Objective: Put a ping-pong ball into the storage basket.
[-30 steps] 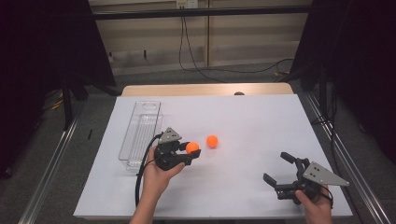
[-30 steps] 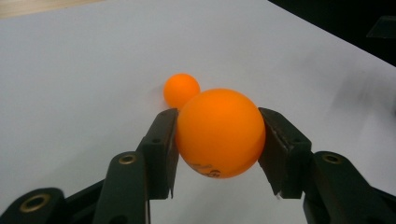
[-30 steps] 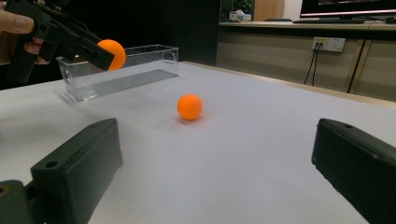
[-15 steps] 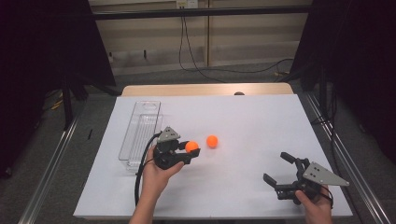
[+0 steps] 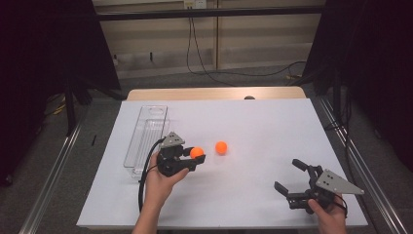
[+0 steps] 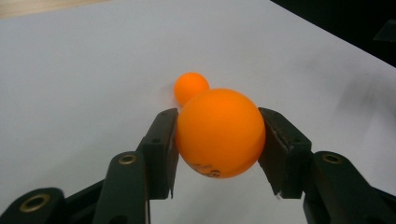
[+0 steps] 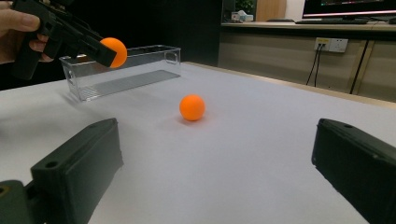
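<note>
Pinching one orange ball point(image 6: 219, 133), the left hand-held gripper point(image 5: 191, 157) hovers near the second ball point(image 5: 221, 147); right hand-held gripper point(image 5: 292, 178) gapes.

left gripper point(image 5: 194, 157): black jaws showing brass-ringed holes, trailing a black cable
right gripper point(image 5: 292, 177): black, wearing grey three-cornered plate

In the left gripper view the held ball point(image 6: 219, 133) covers the lower right of the second ball point(image 6: 190, 87) behind it. Small dark print low on the held ball is too blurred to read. Along the bottom edge of the right gripper view, both jaws are cut off.
</note>
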A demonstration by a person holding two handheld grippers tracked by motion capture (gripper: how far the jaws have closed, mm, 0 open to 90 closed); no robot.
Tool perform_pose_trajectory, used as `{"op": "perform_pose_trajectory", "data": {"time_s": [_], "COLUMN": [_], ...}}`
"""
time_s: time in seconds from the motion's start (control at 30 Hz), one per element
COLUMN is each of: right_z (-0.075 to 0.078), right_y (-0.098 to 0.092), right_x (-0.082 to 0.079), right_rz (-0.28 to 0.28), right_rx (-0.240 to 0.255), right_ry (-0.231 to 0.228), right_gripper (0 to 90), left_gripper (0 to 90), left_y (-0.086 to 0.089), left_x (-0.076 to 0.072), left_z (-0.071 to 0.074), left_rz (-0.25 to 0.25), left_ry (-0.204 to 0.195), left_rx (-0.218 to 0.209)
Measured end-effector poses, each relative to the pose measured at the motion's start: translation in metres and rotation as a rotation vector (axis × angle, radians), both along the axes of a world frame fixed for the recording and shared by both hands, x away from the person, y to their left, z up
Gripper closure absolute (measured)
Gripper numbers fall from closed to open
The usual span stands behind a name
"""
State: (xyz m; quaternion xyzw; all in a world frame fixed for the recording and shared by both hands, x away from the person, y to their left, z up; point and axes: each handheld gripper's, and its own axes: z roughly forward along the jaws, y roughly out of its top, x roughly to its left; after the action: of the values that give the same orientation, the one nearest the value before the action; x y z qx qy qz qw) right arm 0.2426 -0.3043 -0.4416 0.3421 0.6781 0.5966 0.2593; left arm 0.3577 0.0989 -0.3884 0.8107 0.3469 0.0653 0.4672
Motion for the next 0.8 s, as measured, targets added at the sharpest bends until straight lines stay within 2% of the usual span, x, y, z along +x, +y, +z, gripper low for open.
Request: {"op": "perform_pose_trajectory", "data": {"time_s": [0.8], "right_z": [0.000], "right_y": [0.000], "right_x": [0.000], "right_rz": [-0.001], "right_rx": [-0.001], "right_ry": [0.000], "right_gripper": [1.1], "left_gripper": [50.9], "left_y": [0.014], "left_x": [0.002], "left_z": [0.005], "left_rz": [0.043], "left_ry": [-0.013], "left_rx": [-0.009]}}
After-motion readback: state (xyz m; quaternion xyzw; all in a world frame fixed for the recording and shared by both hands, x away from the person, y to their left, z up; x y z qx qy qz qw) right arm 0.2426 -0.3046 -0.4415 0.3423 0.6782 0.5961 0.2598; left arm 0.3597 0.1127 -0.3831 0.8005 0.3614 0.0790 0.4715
